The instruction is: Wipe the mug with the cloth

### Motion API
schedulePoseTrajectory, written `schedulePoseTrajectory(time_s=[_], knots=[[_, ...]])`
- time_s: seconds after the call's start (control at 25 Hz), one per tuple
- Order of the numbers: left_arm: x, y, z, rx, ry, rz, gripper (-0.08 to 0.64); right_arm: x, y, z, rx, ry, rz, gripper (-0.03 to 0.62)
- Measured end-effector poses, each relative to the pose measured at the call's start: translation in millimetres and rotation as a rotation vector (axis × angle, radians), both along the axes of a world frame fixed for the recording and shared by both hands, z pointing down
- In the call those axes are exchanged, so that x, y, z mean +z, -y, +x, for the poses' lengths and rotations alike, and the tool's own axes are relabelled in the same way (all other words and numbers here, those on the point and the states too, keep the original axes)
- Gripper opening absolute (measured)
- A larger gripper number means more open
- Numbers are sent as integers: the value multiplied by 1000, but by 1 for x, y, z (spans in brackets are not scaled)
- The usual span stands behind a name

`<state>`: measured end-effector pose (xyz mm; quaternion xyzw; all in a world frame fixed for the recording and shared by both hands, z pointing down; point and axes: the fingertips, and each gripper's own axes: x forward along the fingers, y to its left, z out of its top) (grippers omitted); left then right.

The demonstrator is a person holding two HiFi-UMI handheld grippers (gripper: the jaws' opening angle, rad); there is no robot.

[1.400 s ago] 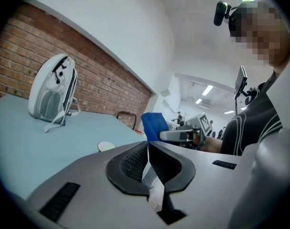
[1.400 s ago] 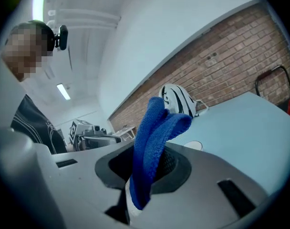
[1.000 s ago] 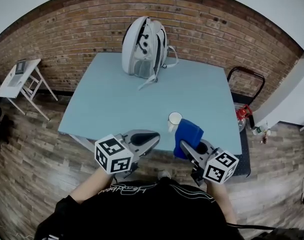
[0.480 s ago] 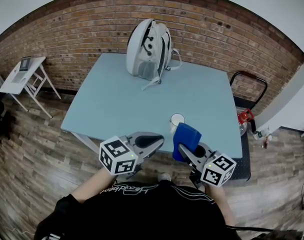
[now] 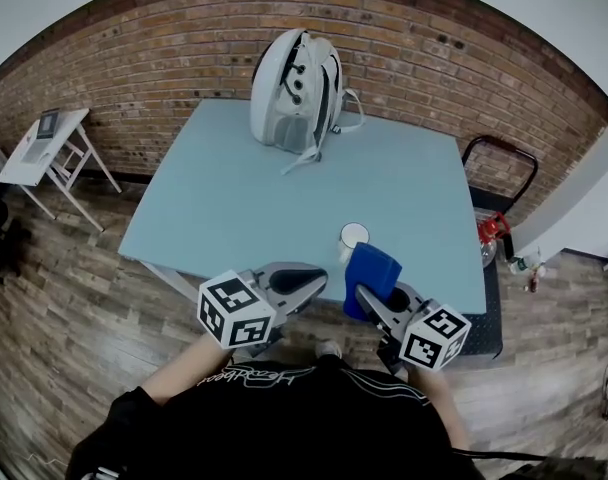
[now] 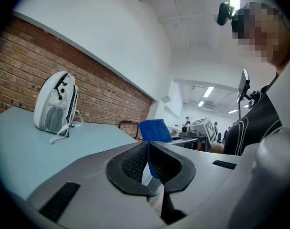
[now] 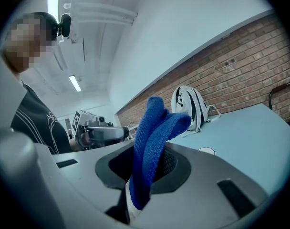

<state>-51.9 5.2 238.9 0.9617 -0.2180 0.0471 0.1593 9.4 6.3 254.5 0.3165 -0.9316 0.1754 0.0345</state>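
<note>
A white mug [image 5: 352, 238] stands upright near the front edge of the light blue table [image 5: 234, 198]; only its rim [image 7: 206, 151] shows in the right gripper view. My right gripper [image 5: 376, 298] is shut on a folded blue cloth [image 5: 372, 271], which sticks up out of its jaws [image 7: 154, 142] just in front of and to the right of the mug. My left gripper [image 5: 316, 277] hovers at the table's front edge, left of the mug, with its jaws shut and nothing between them [image 6: 148, 157]. The cloth [image 6: 154, 130] shows behind its jaws.
A white and grey backpack [image 5: 294, 88] stands at the far side of the table, also seen as the backpack [image 6: 55, 104] in the left gripper view. A white folding stand [image 5: 44, 153] is on the wooden floor at the left. A black-framed cart [image 5: 494, 168] stands to the right.
</note>
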Motion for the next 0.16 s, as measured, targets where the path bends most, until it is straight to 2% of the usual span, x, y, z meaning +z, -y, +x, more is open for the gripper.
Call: schedulePoseTrajectory(time_s=[0.16], knots=[[2, 9, 2, -7, 1, -6, 17, 1, 8, 3, -1, 1, -6, 61]])
